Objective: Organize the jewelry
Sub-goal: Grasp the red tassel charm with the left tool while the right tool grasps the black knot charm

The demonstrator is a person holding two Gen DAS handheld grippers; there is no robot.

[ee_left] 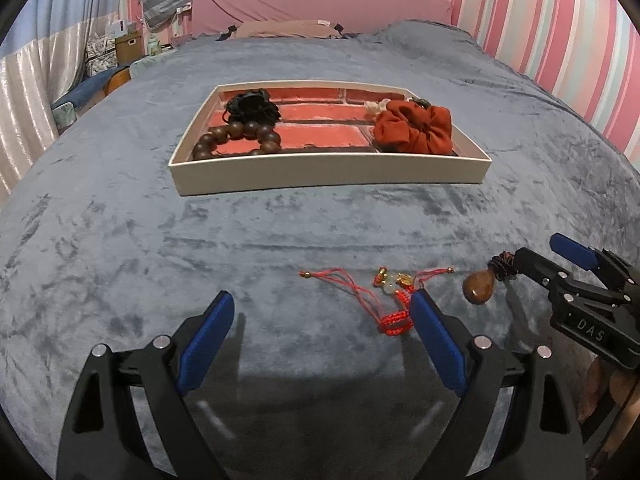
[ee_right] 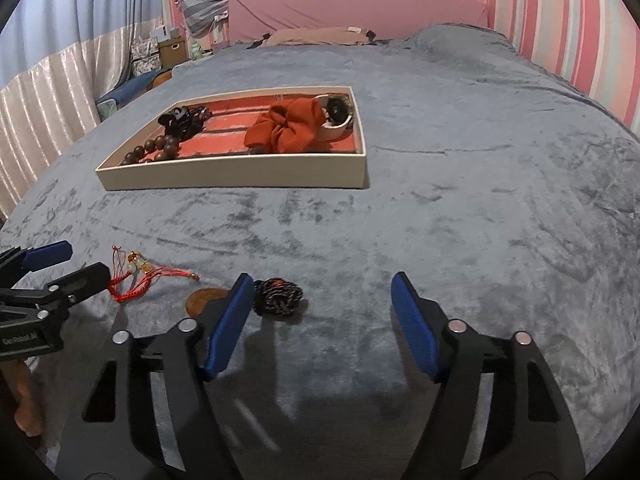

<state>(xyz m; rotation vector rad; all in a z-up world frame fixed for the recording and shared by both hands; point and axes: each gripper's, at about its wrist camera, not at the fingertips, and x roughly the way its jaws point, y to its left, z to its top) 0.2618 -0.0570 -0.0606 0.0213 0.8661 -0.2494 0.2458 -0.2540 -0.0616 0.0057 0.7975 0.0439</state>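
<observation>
Left gripper [ee_left: 322, 334] wide open, empty, right finger beside red cord bracelet [ee_left: 386, 300]; right gripper [ee_right: 324, 316] wide open, empty, around black braided cord [ee_right: 280, 298].

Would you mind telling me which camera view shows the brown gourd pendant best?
The left wrist view shows the brown gourd pendant best: its whole rounded body and dark cord are visible on the blanket. In the right wrist view only a sliver shows, because a finger of the right gripper covers most of it.
</observation>
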